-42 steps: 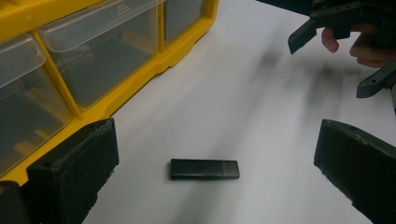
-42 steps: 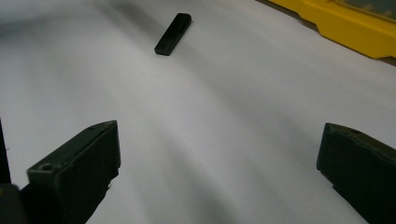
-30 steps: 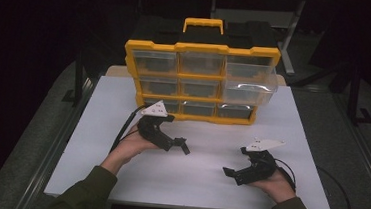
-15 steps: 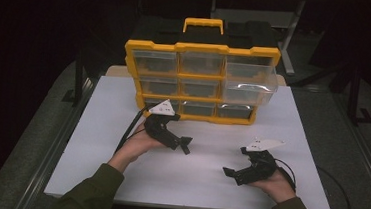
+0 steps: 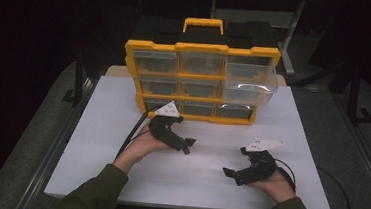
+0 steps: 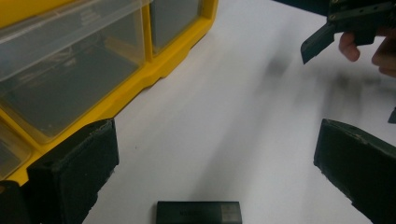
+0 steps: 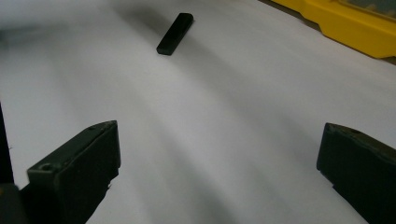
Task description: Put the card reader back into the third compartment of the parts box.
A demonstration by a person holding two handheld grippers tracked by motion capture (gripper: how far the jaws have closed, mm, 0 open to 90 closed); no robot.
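Observation:
A small flat black bar (image 6: 198, 212) lies on the white table, just below the gap of my left gripper (image 6: 217, 140), whose jaws stand wide open and apart from it. In the high view the left gripper (image 5: 186, 145) hovers just in front of the yellow organizer (image 5: 203, 48). My right gripper (image 5: 232, 174) rests near the table's front right, open with nothing between its jaws. In the right gripper view (image 7: 219, 140), the same black bar (image 7: 175, 33) lies farther off on the table.
The yellow organizer with clear drawers stands at the back of the white table (image 5: 96, 127); its top right drawer (image 5: 250, 82) is pulled out. The organizer's yellow base (image 6: 154, 74) runs close beside the left jaw. The right gripper (image 6: 343, 21) shows ahead in the left gripper view.
My left gripper has moved a little to the right along the organizer's front. The right gripper has stayed where it was.

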